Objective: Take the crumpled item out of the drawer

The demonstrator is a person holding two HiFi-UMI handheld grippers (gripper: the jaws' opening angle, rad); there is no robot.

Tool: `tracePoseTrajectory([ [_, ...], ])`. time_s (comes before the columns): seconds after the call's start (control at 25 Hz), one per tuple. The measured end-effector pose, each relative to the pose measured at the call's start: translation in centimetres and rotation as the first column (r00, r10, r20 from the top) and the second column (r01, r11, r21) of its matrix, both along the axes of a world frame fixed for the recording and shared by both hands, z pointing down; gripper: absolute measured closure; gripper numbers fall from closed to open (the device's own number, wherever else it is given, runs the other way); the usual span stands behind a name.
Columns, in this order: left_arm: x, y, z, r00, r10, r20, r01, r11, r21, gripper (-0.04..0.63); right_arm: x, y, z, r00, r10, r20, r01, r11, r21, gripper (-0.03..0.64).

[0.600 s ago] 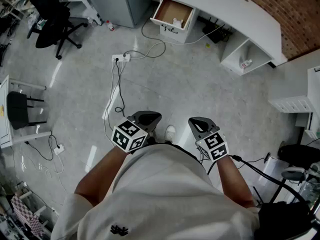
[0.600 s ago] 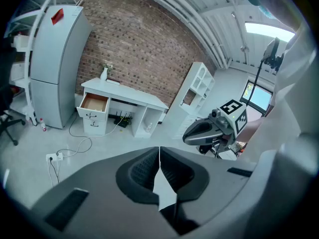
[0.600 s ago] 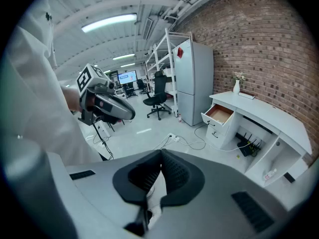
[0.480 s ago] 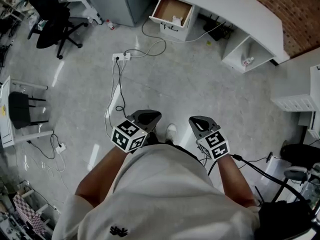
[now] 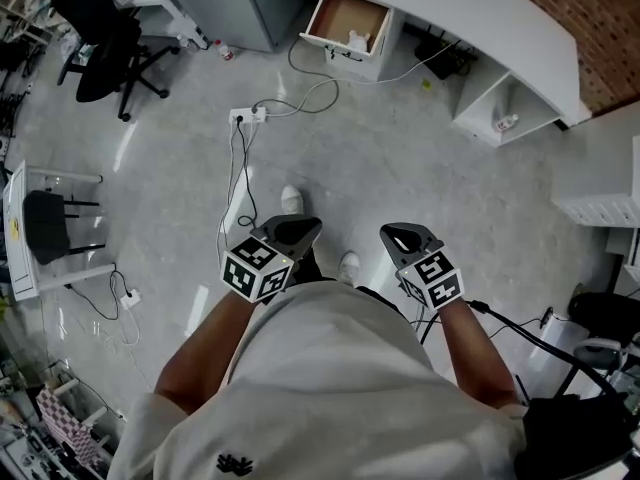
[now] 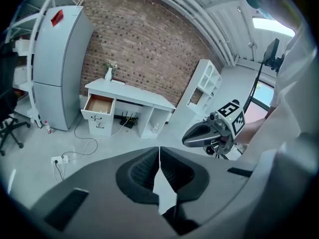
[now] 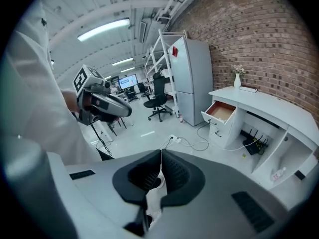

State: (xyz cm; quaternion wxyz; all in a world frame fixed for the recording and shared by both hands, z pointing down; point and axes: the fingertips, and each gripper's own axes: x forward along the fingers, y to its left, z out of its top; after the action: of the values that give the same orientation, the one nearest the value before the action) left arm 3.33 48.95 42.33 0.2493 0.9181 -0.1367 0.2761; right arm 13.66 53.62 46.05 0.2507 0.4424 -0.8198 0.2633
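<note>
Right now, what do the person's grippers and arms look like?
Both the left gripper and right gripper are grey, beak-shaped shells with dark ribbed pads, each carrying a white cube of black square markers. A black cable runs from the right one. The person wears a white short-sleeved shirt.

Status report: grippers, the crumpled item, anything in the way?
Left hand-held gripper shut, empty; right hand-held gripper shut, empty. Crumpled item in open drawer, far off. Power strip and cable lie between.
</note>
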Motion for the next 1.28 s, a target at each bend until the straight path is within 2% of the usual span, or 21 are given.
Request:
tracePoseTrajectory([
  [0.2,-0.3,-7.7,0.7,0.999,0.008,-0.031,-0.008,1.0,-0.008,0.568,-0.3,-7.2,0.0,0.999,0.028,-0.044,-0.028,1.0,0.006,0.586],
  [0.36,-0.8,-16.5,0.6,0.999,0.031,-0.04,-0.031,0.999,-0.004,0.568,-0.7,-15.3,-0.4,0.995,0.07,-0.069,-0.07,0.998,0.001,0.583],
  [0.56,-3.4,-27.4,0.8,0.998,0.048,-0.047,-0.047,0.999,0.008,0.568,-2.3,-26.1,0.0,0.99,0.096,-0.104,-0.098,0.995,-0.016,0.557],
  [0.76,-6.9,-35.7,1.4,0.997,0.064,-0.039,-0.064,0.998,0.018,0.566,-4.6,-35.7,0.3,0.981,0.097,-0.167,-0.097,0.995,0.009,0.557],
  [1.08,-7.6,-44.3,2.3,0.997,-0.061,-0.055,0.06,0.998,-0.031,0.566,-0.1,-47.5,4.4,0.958,0.076,-0.275,-0.089,0.995,-0.034,0.558],
  [1.28,-7.2,-50.7,2.9,0.991,-0.131,0.007,0.131,0.991,-0.017,0.566,4.4,-56.8,7.2,0.935,0.018,-0.354,-0.03,0.999,-0.027,0.558],
])
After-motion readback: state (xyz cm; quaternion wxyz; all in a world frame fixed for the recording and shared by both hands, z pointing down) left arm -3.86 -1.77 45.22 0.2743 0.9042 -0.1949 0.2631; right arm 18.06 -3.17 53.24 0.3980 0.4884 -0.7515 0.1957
